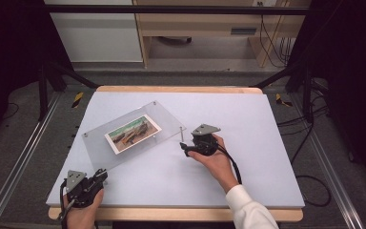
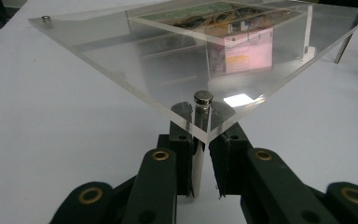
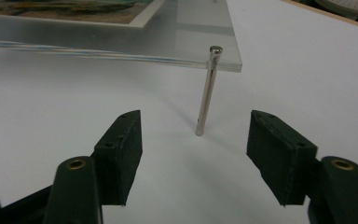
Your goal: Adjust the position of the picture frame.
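A clear acrylic panel (image 1: 100, 150) with a landscape photo (image 1: 133, 134) in it stands tilted above the white table on thin metal pins. My left gripper (image 1: 102, 175) is at the panel's near corner, shut on that corner's pin (image 2: 196, 158) below its round head. The panel (image 2: 121, 60) and photo (image 2: 223, 16) stretch away from those jaws. My right gripper (image 1: 185, 148) is at the panel's right corner, open. Its corner pin (image 3: 208, 91) stands upright in the gap just ahead of the fingertips (image 3: 126, 135), untouched, under the panel's edge (image 3: 121, 44).
The white mat (image 1: 248, 157) has free room right of and behind the panel. A wooden table edge (image 1: 181, 213) runs along the front. Black frame posts (image 1: 43, 90) and cables (image 1: 310, 143) flank the table. Another pin (image 2: 349, 35) holds up the far corner.
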Demonstrator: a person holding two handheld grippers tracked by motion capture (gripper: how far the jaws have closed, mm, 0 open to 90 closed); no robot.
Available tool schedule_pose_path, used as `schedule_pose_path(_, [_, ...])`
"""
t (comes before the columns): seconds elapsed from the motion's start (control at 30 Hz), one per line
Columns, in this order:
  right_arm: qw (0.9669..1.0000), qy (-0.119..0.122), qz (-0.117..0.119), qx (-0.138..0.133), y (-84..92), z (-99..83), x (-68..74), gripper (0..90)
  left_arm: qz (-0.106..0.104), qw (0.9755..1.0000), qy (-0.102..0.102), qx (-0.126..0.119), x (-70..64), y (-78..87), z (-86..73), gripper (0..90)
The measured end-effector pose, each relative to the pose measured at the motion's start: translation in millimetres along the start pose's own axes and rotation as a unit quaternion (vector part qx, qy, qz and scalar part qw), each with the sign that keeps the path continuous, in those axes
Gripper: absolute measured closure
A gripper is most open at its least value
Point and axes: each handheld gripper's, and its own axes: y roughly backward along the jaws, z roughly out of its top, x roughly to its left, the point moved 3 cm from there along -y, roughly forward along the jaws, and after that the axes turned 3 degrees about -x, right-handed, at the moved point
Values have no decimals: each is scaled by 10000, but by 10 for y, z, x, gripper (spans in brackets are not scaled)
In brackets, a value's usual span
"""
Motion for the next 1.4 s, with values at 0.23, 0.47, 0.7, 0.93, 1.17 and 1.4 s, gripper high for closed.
schedule_pose_path(0.23, [9999,-146,-83,-26,-239,12,-81,521,-61,9999,101,-54,20,24,29,806])
schedule_pose_path(0.47, [9997,-202,-91,-56,-400,49,-101,581,-54,10000,-53,-59,-8,30,43,824])
schedule_pose_path(0.7, [9992,-338,-22,-196,-497,110,-133,656,-110,9999,40,-59,1,31,45,829])
schedule_pose_path(0.93, [9984,-436,35,-363,-507,157,-166,701,-139,9999,63,-74,-5,34,48,829])
schedule_pose_path(1.17, [9979,-420,129,-475,-498,163,-194,772,-120,9999,46,-76,-7,37,53,836])
schedule_pose_path(1.4, [9973,-416,223,-567,-503,168,-179,843,-122,9999,41,-92,-5,39,57,840])
